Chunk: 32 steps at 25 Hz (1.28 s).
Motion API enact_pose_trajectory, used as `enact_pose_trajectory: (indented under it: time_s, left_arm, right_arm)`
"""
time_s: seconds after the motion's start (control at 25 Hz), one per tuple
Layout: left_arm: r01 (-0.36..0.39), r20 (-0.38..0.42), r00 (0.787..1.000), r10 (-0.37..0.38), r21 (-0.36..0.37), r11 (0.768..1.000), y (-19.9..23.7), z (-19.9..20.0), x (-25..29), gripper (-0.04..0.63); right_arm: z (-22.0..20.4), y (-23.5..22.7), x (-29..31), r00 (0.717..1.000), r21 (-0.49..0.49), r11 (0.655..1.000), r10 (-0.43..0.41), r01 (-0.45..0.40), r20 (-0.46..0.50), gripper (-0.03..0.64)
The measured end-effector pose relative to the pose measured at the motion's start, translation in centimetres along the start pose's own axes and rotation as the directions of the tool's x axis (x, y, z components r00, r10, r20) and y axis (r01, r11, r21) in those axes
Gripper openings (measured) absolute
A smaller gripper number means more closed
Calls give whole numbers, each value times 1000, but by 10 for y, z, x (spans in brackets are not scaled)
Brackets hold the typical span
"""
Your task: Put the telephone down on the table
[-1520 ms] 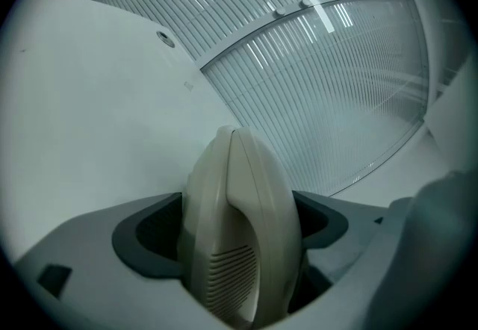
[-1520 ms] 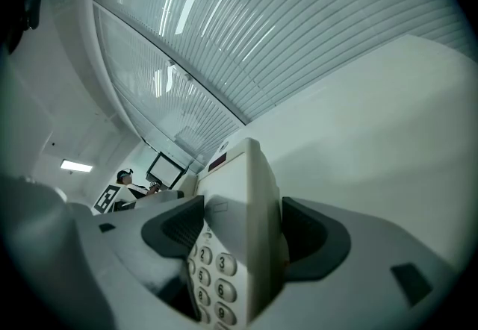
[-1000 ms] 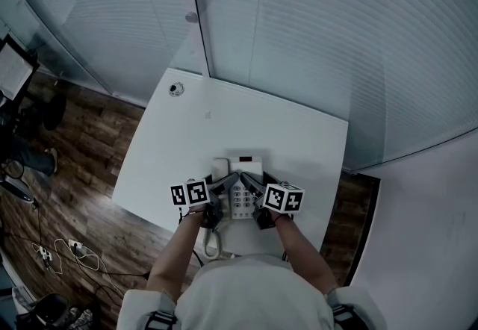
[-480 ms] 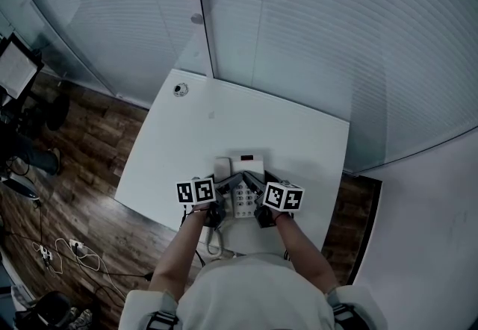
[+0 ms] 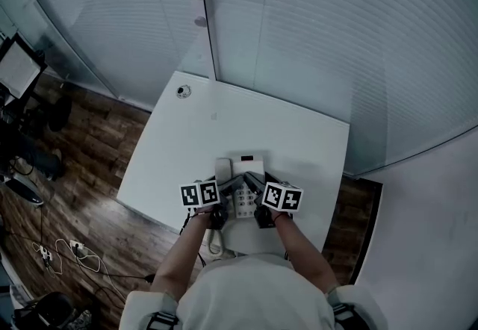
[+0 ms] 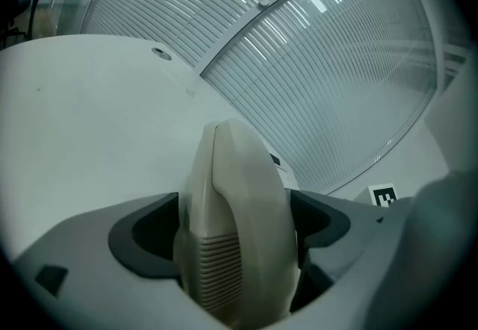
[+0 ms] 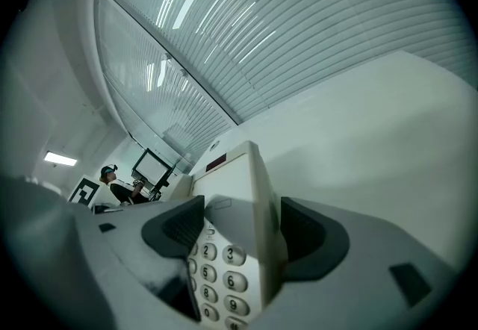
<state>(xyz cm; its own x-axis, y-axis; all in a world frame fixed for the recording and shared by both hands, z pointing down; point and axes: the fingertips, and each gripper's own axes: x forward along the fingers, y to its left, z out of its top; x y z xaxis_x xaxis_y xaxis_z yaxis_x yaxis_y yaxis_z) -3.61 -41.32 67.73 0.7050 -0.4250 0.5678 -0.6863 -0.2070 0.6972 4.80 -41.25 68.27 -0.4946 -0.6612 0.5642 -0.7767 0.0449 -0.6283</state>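
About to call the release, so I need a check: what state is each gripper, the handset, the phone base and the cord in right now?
Left gripper: shut on the handset.
Right gripper: shut on the telephone base.
Handset: clamped between the jaws.
Telephone base: gripped at its edge; contact with the table unclear.
Cord: hanging past the table's near edge.

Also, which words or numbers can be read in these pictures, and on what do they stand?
"2", "3", "5", "6", "8", "9": keys of the telephone base, held between the right gripper's fingers.
Dark display window on that base: nothing readable.
Marker cubes: black-and-white patterns, no letters.
Handset in the left gripper: no print shows.
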Motion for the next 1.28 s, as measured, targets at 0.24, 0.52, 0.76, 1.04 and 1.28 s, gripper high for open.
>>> enact_pose_trajectory:
  time_s: [0.24, 0.52, 0.76, 1.04, 1.28]
  left_arm:
    - [21, 11, 1000, -21, -1, 1000, -4, -6, -7, 443]
    - [11, 52, 999, -12, 14, 1000, -9, -13, -24, 443]
    - [10, 103, 995, -12, 22, 1000, -15, -22, -48, 443]
    - [18, 136, 990, -23, 42, 999, -28, -50, -79, 443]
    - [15, 157, 987, -24, 56, 998, -32, -79, -100, 442]
  right_arm:
    - [1, 0, -7, 1000, -21, 1000, -10, 10, 3, 328]
    - [11, 10, -29, 997, -94, 995, -24, 30, 69, 328]
    - [-4, 14, -44, 994, -94, 995, -30, 40, 105, 327]
    - [-34, 31, -74, 992, -102, 995, 6, 7, 124, 322]
    - [-56, 49, -95, 991, -118, 993, 30, -14, 134, 304]
